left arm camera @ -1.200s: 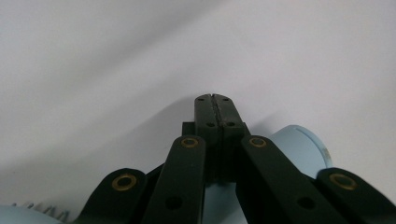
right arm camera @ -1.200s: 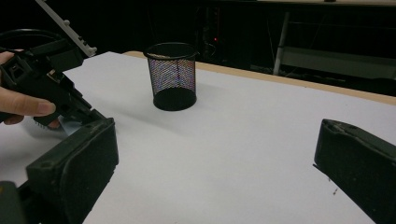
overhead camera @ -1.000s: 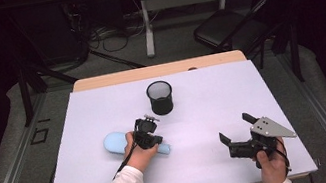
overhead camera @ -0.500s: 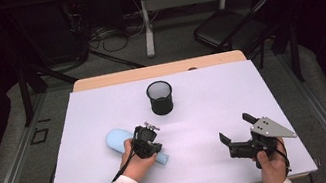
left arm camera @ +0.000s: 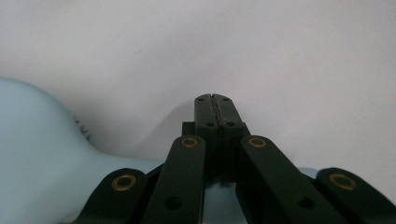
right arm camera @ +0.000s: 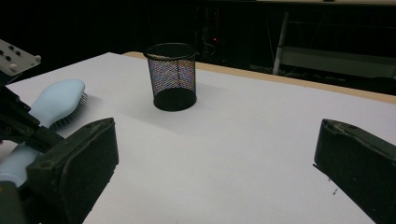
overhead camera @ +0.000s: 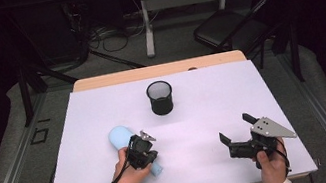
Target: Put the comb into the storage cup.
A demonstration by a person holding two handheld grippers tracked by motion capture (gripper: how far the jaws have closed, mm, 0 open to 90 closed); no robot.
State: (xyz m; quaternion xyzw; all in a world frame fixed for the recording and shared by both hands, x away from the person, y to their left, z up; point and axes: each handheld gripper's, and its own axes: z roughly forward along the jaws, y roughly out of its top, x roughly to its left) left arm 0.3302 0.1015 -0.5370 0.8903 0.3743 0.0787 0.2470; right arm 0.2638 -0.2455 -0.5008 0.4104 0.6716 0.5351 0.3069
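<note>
A light blue hairbrush (overhead camera: 119, 136) lies on the white table, head to the far left, handle (overhead camera: 156, 169) toward the near edge. My left gripper (overhead camera: 143, 150) sits over the handle, tilted down at the table. In the left gripper view its jaws are pressed together with nothing between them (left arm camera: 215, 99), and the brush (left arm camera: 42, 154) passes underneath. My right gripper (overhead camera: 236, 128) rests at the near right, jaws wide apart and empty (right arm camera: 217, 177). A black mesh cup (overhead camera: 160, 97) stands upright at the centre back, also seen from the right gripper (right arm camera: 172, 77).
The white sheet covers the table (overhead camera: 251, 86), with a wooden strip along the far edge (overhead camera: 157, 70). Beyond it are a dark floor, cables and a chair (overhead camera: 226, 29). Bare sheet lies between the two grippers.
My left gripper has slid toward the near edge. The brush's handle has swung the same way, while its head has stayed about where it was. The right gripper has not moved.
</note>
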